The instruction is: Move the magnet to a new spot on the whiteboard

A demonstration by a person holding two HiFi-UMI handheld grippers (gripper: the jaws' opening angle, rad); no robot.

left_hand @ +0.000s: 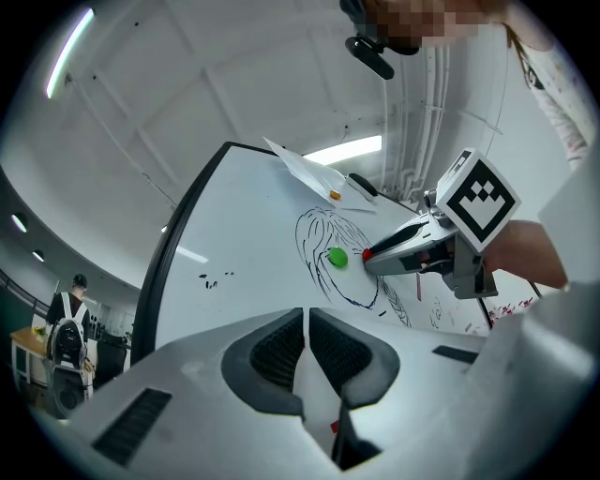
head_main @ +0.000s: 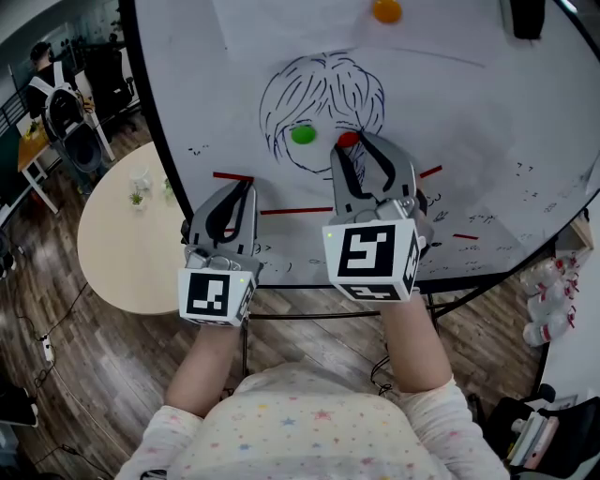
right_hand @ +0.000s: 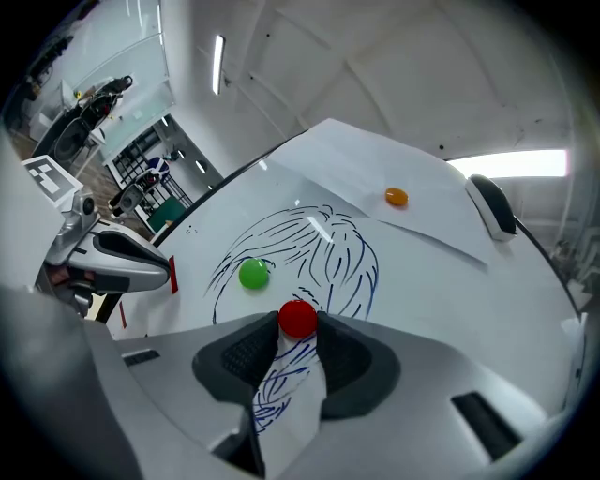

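A red magnet [head_main: 347, 139] [right_hand: 298, 318] sits on the whiteboard [head_main: 450, 103] at the lower right of a blue drawn head. My right gripper [head_main: 354, 142] [right_hand: 298, 323] has its two pads closed against this magnet's sides. A green magnet [head_main: 303, 134] [right_hand: 253, 274] [left_hand: 337, 257] is stuck just left of it, inside the drawing. My left gripper [head_main: 246, 185] [left_hand: 306, 314] hovers lower left near the board's edge, shut with nothing between its pads. From the left gripper view the red magnet [left_hand: 367, 253] shows at the right gripper's tip.
An orange magnet [head_main: 386, 11] [right_hand: 397, 197] pins a paper sheet at the board's top, with a black eraser [head_main: 523, 17] [right_hand: 492, 208] beside it. A round beige table [head_main: 122, 244] stands left of the board. Bottles [head_main: 548, 300] lie at the right. A person [head_main: 42, 56] sits far left.
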